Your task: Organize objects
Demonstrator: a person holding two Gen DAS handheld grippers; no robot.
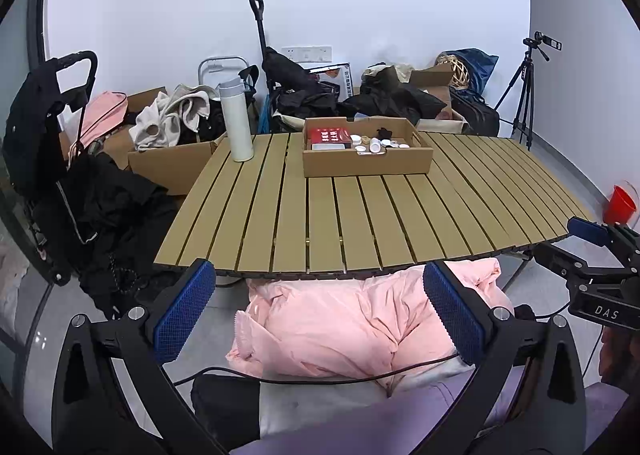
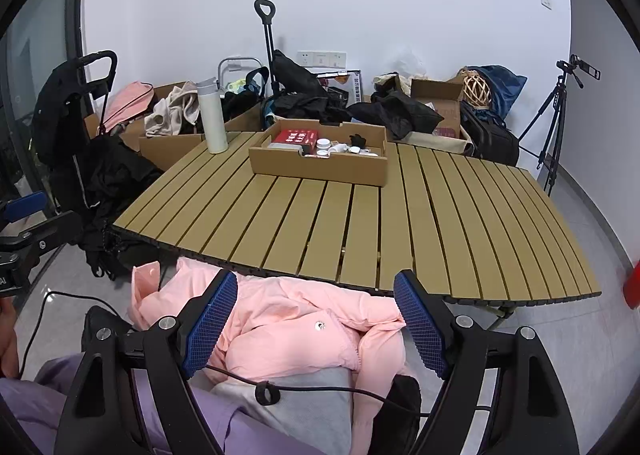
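Note:
A shallow cardboard box (image 1: 366, 165) (image 2: 316, 169) sits at the far middle of the slatted table (image 1: 360, 223) (image 2: 360, 223). It holds a red packet (image 1: 330, 135) (image 2: 298, 137), several small white jars and lids (image 1: 378, 145) (image 2: 332, 149) and a small black item (image 1: 385, 132) (image 2: 357, 140). A white thermos (image 1: 237, 119) (image 2: 212, 119) stands upright to the box's left. My left gripper (image 1: 320, 311) and right gripper (image 2: 316, 319) are open and empty, held below the table's near edge over a pink jacket (image 1: 352, 323) (image 2: 288, 331).
Cardboard boxes with clothes (image 1: 176, 151), black bags (image 1: 392, 99), a folded cart (image 1: 264, 55) and a stroller (image 1: 52, 127) crowd the floor behind and left of the table. A camera tripod (image 1: 524, 91) stands far right. A red bucket (image 1: 619, 205) sits on the floor right.

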